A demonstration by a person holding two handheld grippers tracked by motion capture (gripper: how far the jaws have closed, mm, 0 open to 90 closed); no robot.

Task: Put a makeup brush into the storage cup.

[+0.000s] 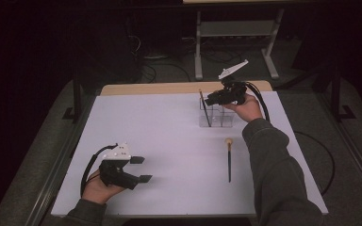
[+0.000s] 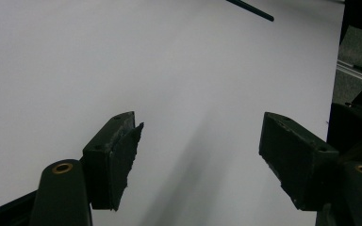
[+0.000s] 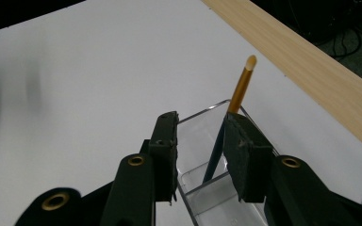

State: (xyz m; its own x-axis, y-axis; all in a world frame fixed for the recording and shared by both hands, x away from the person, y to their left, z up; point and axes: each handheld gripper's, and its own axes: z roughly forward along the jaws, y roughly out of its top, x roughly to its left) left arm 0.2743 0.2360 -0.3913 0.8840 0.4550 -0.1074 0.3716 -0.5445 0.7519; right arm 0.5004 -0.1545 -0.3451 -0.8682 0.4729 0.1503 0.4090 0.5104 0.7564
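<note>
A brush (image 3: 239,89) leans inside the clear organizer (image 1: 215,115) at the bench's (image 1: 160,141) one o'clock, the right hand-held gripper (image 1: 215,99) parted around it, seemingly just released; next, the flat brush (image 1: 229,160) at five o'clock; the left hand-held gripper (image 1: 141,169) gapes idle.

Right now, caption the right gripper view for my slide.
Right gripper open above the clear holder, brush standing inside.

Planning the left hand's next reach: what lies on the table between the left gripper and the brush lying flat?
Nothing: in the high view the white table is bare between the left gripper and the brush.
</note>
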